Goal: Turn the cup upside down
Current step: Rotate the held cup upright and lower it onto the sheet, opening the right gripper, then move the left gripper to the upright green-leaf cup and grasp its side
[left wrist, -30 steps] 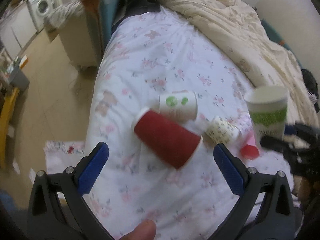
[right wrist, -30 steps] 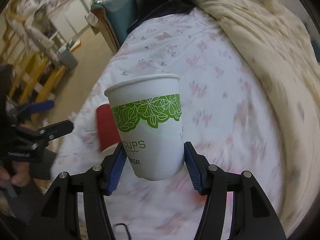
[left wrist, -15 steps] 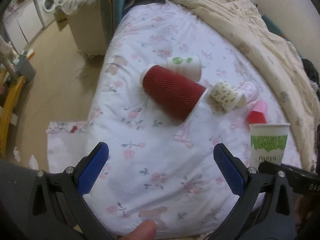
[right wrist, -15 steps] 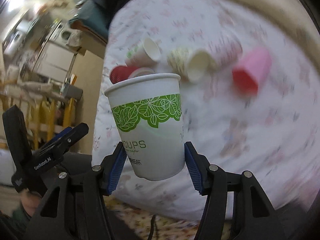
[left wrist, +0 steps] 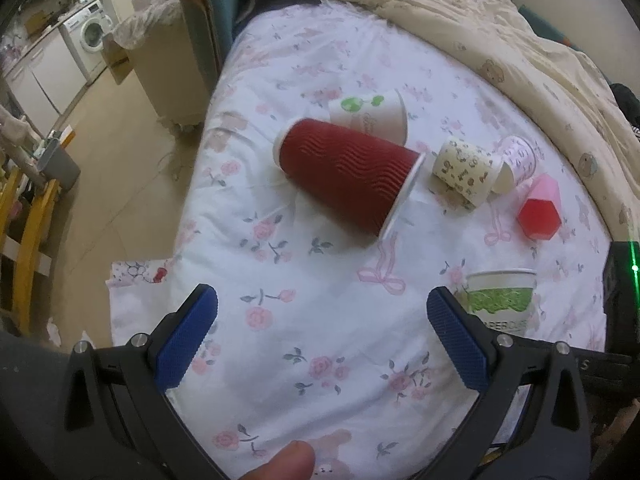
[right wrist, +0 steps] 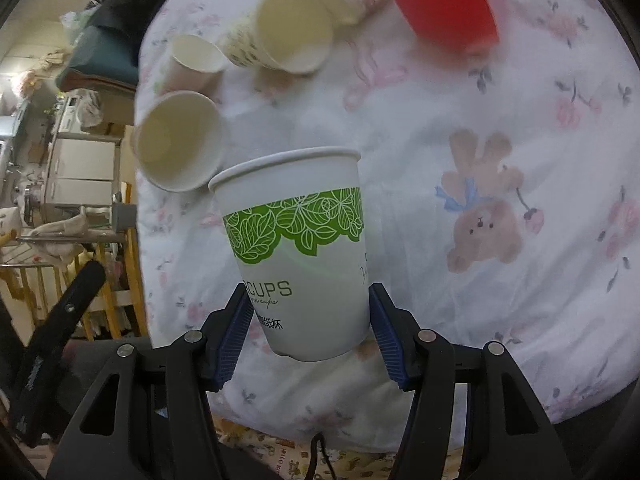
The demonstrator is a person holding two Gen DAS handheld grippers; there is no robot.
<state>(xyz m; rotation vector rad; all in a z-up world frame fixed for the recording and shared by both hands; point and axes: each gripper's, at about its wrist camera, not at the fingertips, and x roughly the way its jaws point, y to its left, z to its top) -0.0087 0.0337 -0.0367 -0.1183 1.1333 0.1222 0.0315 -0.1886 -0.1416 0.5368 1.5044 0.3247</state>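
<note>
Gripping a white paper cup with a green leaf band [right wrist: 296,256] near its base between the blue pads [right wrist: 236,336] of the right gripper [right wrist: 312,336], rim pointing away from the camera toward the floral bedsheet [right wrist: 500,100]. Holding the cup clear of the bed, low over the near edge of the mattress, as the left wrist view shows [left wrist: 500,300]. Hovering the left gripper [left wrist: 320,336] beside it, spread wide and holding nothing. Lying well beyond on the sheet: a red ribbed cup [left wrist: 348,184] on its side, a white cup with green dots [left wrist: 368,114] touching it, a patterned cream cup [left wrist: 464,170], a pink-printed cup [left wrist: 518,158] and a red and pink faceted cup [left wrist: 540,212]. Judging the flip as only partly done. Risking a crushed wall or a slip, since thin paper is being pinched low while tipping. Risking a wobble or topple on release, the soft bedding giving the rim poor footing. Risking a fall off the mattress edge close by.
</note>
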